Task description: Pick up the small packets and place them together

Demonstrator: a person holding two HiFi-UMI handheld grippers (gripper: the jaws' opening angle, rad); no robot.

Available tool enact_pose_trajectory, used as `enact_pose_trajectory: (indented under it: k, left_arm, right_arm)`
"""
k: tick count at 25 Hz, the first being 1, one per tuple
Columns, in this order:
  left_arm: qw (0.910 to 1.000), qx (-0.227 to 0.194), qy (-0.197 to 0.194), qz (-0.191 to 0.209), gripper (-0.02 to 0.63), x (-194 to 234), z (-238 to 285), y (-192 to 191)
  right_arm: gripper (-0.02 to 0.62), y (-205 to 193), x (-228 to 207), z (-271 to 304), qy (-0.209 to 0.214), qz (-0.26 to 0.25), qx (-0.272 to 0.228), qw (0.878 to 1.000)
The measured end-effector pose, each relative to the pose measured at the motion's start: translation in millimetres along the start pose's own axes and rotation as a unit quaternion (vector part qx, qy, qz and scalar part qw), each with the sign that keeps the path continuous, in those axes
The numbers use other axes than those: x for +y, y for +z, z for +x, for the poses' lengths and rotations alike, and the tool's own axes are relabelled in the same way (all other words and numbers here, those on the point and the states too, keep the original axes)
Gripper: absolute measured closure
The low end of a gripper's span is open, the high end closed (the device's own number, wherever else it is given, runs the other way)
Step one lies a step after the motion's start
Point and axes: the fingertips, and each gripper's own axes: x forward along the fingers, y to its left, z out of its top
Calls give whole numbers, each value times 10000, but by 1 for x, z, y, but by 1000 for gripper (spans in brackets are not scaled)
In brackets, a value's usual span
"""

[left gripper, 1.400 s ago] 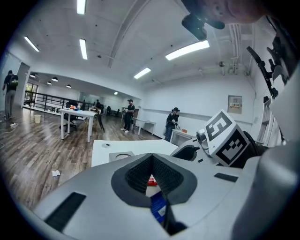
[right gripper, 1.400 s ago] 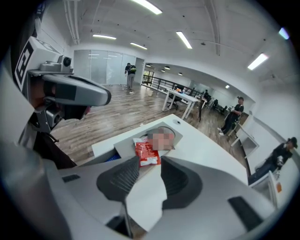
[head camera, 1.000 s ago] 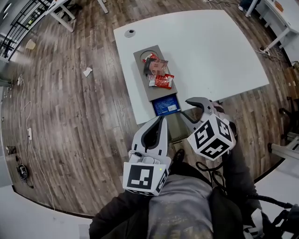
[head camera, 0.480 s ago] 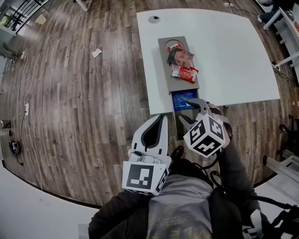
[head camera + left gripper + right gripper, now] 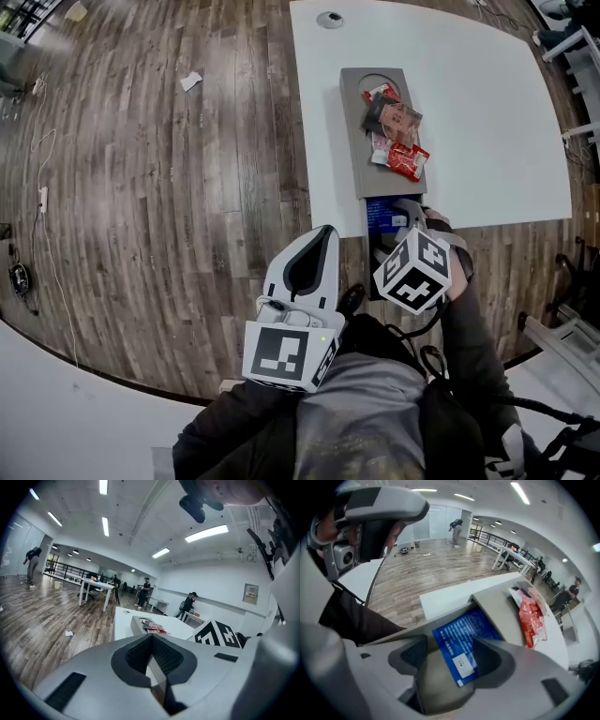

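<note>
My left claw is closed, empty. My right claw, jaws just opened wide, straddles the blue packet without pressing it, at the grey tray's near end. Farther along, red packets lie heaped.

Head view overhead, gripper views low, all sharing table
</note>
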Motion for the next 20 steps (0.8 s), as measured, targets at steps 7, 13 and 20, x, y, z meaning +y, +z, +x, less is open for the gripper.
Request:
enact_pose_trajectory:
  k: [7,13,20]
  left_arm:
    - [9999,102,-37,-59,605,9,15,-3]
    - [9999,116,-94,-63,605,6,17,-3]
    - [9999,81,-143,-27,605,-1,15,-2]
  right_arm:
    - [455,-2,-17,1,-336,-121,77,9993]
    - [591,-4,-26,0,-671,-291,190,9971]
    - [592,-14,-2,-1,-102,-495,445,9977]
